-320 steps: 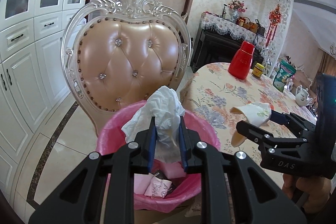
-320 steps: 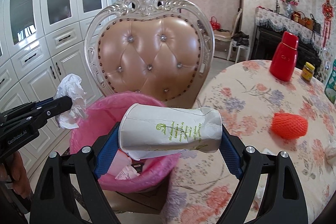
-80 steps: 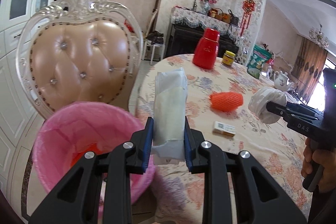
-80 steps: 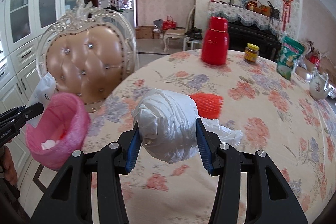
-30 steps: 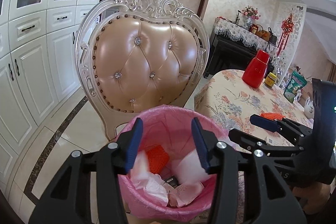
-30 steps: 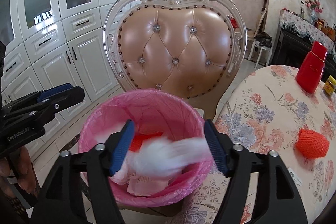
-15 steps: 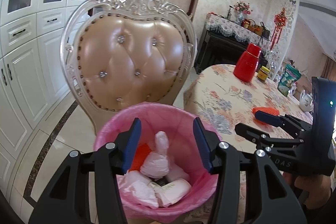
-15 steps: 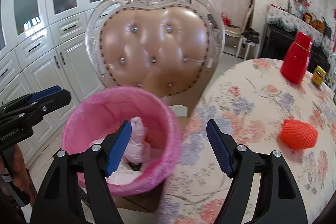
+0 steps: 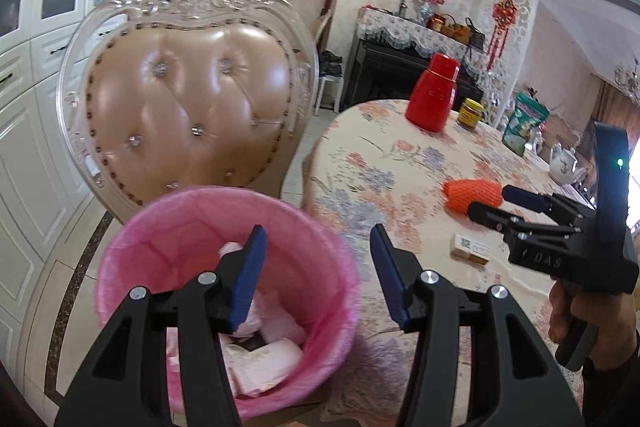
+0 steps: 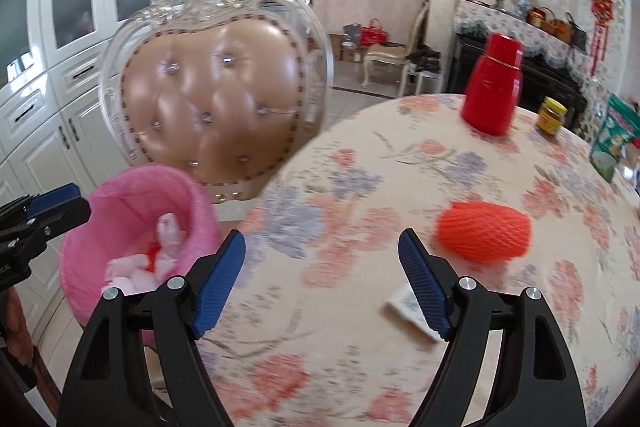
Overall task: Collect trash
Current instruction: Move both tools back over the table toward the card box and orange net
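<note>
2 claws spread wide, both empty: left claw [image 9: 316, 263] over the pink bin [image 9: 160, 223] at lower left, right claw [image 10: 322, 267] over the table [image 10: 360, 163]. Orange net ball [image 10: 484, 231] just right of and beyond the right claw, long axis across the frame; small box [image 10: 408, 311] flat under its right finger. Right claw clearly nearer both. Floral cloth, chair [image 10: 216, 99] behind, pale ornate dining room.

Left gripper [image 9: 316, 247] gapes, empty, above pink bin [image 9: 132, 259].
</note>
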Demonstrator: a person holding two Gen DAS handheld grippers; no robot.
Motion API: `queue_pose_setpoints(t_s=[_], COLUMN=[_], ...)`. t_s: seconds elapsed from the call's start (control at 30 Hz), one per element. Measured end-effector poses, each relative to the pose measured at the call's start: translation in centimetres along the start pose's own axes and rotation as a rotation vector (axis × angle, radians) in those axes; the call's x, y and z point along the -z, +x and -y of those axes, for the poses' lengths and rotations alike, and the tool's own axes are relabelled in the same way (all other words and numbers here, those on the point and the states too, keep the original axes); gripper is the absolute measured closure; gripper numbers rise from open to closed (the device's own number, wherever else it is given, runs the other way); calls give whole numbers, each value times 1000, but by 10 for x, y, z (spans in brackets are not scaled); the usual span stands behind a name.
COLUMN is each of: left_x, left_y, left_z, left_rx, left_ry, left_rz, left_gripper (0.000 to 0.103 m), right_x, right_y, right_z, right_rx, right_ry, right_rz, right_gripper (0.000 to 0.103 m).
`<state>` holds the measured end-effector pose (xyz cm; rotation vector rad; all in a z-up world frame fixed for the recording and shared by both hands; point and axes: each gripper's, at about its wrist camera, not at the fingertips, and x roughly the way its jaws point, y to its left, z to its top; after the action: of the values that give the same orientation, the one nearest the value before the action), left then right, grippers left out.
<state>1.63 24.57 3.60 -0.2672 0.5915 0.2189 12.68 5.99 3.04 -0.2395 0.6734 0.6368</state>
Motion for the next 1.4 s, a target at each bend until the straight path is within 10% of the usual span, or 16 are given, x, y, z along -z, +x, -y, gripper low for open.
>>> queue_pose_setpoints(t_s=[1.4], left_x=[39], left_y=[173], left_z=[214], left_rx=[192], left_ry=[327], left_rz=[-263], left_gripper=[21], right_x=[57], right_y=[-7], right_z=[207], right_rx=[190], right_ry=[192], right_rz=[-49], right_gripper=[18])
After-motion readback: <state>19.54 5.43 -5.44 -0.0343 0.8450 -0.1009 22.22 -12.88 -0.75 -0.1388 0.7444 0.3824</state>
